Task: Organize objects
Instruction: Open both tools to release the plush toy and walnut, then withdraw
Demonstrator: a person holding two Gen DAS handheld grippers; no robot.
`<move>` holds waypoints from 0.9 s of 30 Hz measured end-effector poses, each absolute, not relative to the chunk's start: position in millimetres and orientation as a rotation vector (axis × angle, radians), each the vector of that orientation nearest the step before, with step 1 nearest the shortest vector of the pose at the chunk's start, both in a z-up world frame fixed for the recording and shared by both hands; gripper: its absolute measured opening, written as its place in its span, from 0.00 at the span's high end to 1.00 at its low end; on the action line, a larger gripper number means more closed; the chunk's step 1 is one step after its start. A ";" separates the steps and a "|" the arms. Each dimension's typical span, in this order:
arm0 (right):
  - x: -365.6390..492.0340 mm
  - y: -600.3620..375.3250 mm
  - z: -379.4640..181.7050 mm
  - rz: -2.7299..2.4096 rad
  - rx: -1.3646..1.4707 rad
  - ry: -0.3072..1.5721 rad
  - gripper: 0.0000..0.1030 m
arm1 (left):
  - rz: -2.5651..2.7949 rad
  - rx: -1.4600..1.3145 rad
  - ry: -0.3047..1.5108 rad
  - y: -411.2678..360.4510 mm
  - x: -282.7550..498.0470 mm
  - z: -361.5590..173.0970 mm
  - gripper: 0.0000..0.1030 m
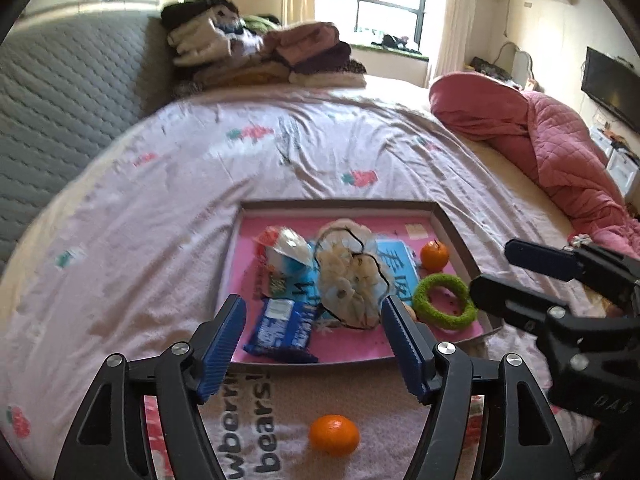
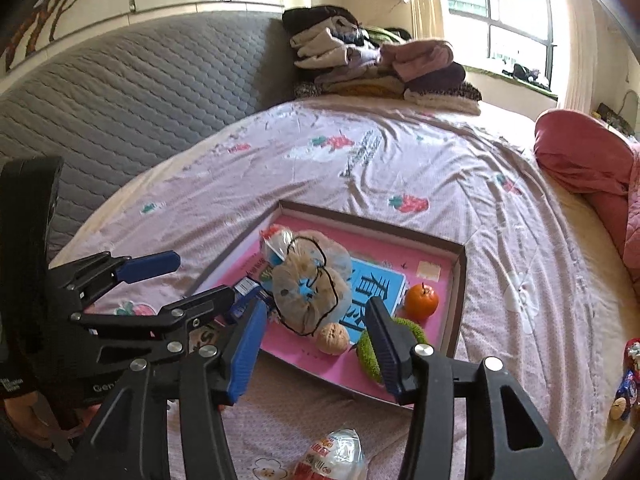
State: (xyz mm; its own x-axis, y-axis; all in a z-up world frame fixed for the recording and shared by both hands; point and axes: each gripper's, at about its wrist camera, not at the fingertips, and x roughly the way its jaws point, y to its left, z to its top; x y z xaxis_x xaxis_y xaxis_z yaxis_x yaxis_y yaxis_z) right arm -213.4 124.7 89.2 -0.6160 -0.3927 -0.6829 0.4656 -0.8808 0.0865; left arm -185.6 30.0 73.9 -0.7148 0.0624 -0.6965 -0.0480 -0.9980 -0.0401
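While I hold both grippers over the near edge of the shallow box [image 1: 456,236], I can see its pink floor crowded with things: a beige scrunchie [image 1: 352,276] with a black cord lies in the middle on a blue booklet [image 2: 376,288] printed with large characters, a clear snack bag [image 1: 286,246] sits at the far-left of the box, a blue biscuit packet [image 1: 284,330] lies at its near-left, a tangerine [image 1: 434,255] rests by the right wall, a fuzzy green ring [image 1: 444,300] lies in the near-right corner, and a walnut [image 2: 332,338] sits just in front of the scrunchie. Outside the box, on the bedsheet [image 1: 160,200] nearer me, a second tangerine [image 1: 334,435] and another snack bag [image 2: 334,458] lie loose. My left gripper [image 1: 314,330] has its blue jaws wide apart with nothing between them; my right gripper [image 2: 316,334] is also parted and empty, its pads touching nothing.
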 end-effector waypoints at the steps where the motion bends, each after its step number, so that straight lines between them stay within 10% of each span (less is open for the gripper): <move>1: -211.4 125.7 92.7 -2.462 0.992 0.130 0.50 | 2.872 -1.142 -0.019 29.8 -181.8 78.0 0.30; 27: -154.5 144.6 135.9 -2.563 0.796 0.055 0.44 | 2.944 -0.967 -0.067 24.5 -107.2 113.7 0.28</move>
